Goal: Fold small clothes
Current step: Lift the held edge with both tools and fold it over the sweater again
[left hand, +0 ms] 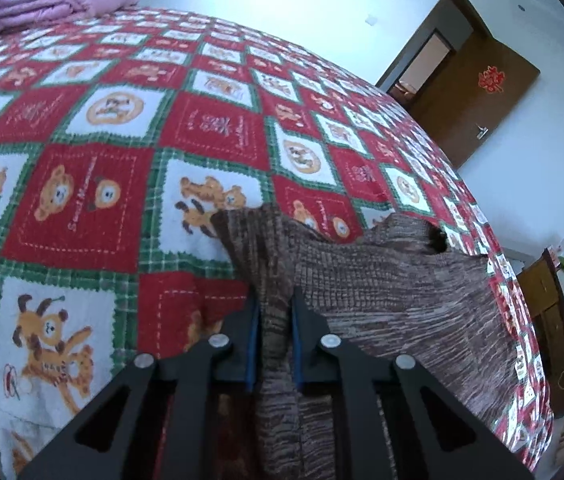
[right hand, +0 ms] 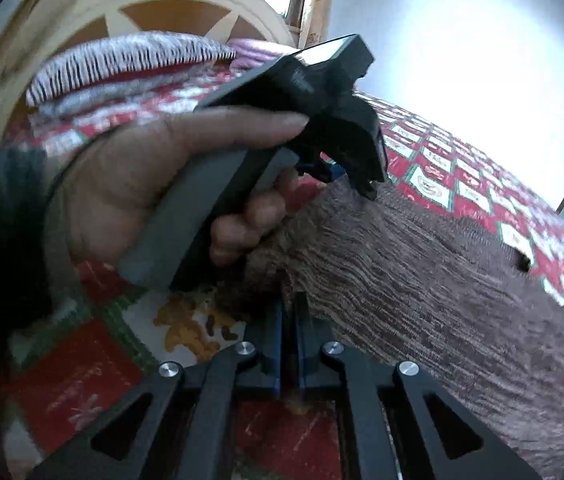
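A brown knitted garment (left hand: 381, 280) lies on a bed with a red, green and white teddy-bear quilt (left hand: 102, 140). My left gripper (left hand: 275, 304) is shut on a bunched edge of the garment, which runs between its blue-padded fingers. In the right wrist view the same garment (right hand: 421, 280) spreads to the right over the quilt (right hand: 82, 380). My right gripper (right hand: 290, 304) is shut on the garment's near edge. The other hand-held gripper (right hand: 321, 92), held by a hand (right hand: 162, 168), sits just above it on the same edge.
A folded purple blanket (left hand: 58, 4) lies at the far end of the bed. A brown door (left hand: 477, 92) stands open in the white wall to the right. A wooden stand with clutter (left hand: 553, 312) is beside the bed. A cream headboard (right hand: 130, 4) and striped pillows (right hand: 130, 60) are behind.
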Motion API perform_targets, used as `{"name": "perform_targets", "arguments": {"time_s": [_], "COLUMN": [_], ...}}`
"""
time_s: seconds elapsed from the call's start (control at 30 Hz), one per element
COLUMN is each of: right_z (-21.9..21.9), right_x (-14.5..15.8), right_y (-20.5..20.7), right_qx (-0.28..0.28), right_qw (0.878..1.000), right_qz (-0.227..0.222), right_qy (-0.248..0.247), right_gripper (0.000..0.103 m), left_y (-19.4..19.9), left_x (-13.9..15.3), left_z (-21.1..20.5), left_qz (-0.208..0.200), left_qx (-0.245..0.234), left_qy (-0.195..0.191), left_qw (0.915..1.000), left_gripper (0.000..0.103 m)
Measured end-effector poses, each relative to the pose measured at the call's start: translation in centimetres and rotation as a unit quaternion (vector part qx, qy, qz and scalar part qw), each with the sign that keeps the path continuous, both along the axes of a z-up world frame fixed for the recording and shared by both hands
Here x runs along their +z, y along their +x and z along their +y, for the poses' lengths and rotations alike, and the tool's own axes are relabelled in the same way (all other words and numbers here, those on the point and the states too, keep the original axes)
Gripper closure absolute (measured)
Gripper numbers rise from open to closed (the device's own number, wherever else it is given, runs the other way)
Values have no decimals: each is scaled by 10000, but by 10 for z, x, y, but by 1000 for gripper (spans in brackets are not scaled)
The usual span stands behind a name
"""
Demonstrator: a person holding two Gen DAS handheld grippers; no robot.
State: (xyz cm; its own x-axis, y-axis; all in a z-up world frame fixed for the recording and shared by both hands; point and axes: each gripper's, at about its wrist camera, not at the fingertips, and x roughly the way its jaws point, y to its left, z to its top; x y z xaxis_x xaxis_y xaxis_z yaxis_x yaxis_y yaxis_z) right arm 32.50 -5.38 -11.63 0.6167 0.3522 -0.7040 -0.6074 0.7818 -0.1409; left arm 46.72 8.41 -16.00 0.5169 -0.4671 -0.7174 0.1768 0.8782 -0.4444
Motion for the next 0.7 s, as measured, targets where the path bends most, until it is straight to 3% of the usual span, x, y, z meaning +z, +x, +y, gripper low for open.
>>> {"name": "perform_targets", "arguments": {"time_s": [0.23, 0.7], "right_z": [-31, -111], "right_x": [14, 54], "right_y": [8, 7], "right_qx": [-202, -757], "right_qw": [9969, 9872], "right_qz": [360, 131], "right_qy": [677, 1399], "right_gripper": [99, 99], "left_y": [-3, -13], "left_x": [18, 77], "left_z": [-4, -71], "left_qz": [-71, -601], "left_qx": [64, -260], "left_qy": [-234, -184], "left_qw": [9997, 9977], "left_gripper": [90, 90]}}
